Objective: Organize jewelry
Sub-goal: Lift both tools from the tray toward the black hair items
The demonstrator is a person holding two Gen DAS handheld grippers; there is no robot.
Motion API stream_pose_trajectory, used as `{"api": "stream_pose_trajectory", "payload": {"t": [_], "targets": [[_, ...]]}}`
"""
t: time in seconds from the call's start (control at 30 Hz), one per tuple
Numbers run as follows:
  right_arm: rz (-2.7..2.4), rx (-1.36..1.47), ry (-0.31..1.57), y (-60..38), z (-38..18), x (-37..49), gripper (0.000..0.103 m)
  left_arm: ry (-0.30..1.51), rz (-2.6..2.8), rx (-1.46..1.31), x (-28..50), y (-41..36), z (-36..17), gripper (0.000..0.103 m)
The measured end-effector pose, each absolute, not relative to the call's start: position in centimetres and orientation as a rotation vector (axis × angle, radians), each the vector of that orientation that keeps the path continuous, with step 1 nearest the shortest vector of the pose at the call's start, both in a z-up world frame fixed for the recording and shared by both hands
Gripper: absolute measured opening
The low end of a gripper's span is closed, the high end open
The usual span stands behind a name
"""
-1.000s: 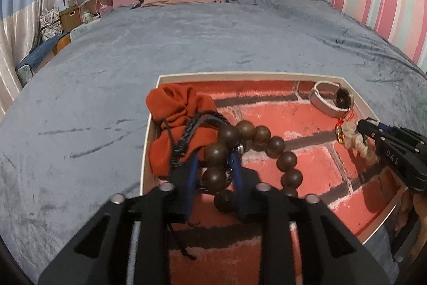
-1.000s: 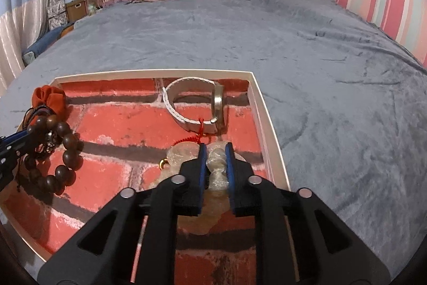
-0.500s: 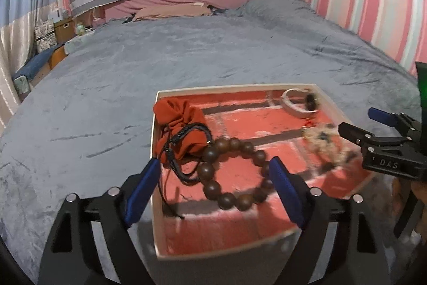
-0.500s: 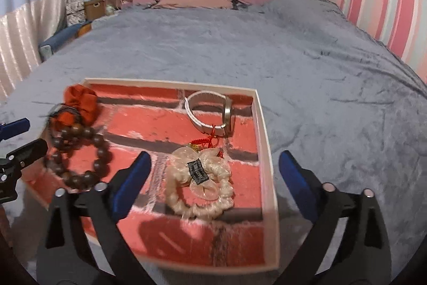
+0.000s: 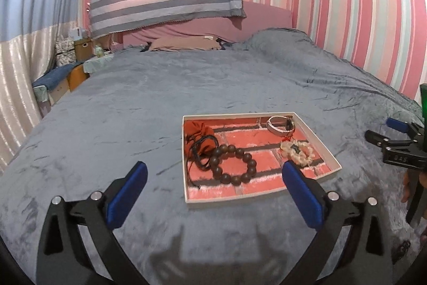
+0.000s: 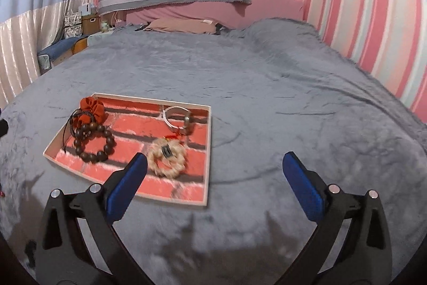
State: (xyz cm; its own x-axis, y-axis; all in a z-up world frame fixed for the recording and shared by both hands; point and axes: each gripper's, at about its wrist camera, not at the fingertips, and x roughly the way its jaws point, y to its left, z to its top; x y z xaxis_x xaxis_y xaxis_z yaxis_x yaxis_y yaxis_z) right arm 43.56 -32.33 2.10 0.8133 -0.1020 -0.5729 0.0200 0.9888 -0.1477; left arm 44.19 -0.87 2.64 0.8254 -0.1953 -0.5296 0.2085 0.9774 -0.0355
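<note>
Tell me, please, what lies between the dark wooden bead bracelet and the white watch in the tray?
Only bare brick-patterned tray floor lies between the wooden bead bracelet and the white watch, clearest in the right wrist view.

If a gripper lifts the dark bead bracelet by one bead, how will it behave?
The bead bracelet would probably sag into a hanging loop, being separate beads strung together. Its round, glossy beads may slip between the pads. A black cord lies against it by the orange pouch, so it might drag along.
</note>
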Motion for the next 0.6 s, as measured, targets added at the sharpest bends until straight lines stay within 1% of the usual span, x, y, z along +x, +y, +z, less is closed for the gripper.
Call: {"api": "stream_pose_trajectory", "payload": {"t": [0.27, 0.4, 0.6], "targets": [[-0.095, -0.134, 0.585, -33.5, 1.4, 34.5, 0.099, 0.584, -0.197, -0.009, 37.6, -0.6, 0.9, 0.099], [-0.106, -0.129, 0.593, -33.7, -0.5, 29.7, 0.099, 0.608, -0.208, -0.03, 33.9, -0.9, -1.0, 0.099], [-0.125, -0.107, 0.621, -34.2, -3.2, 24.4, 0.099, 0.678, -0.185, -0.026, 31.5, -1.8, -4.6, 0.099]]}}
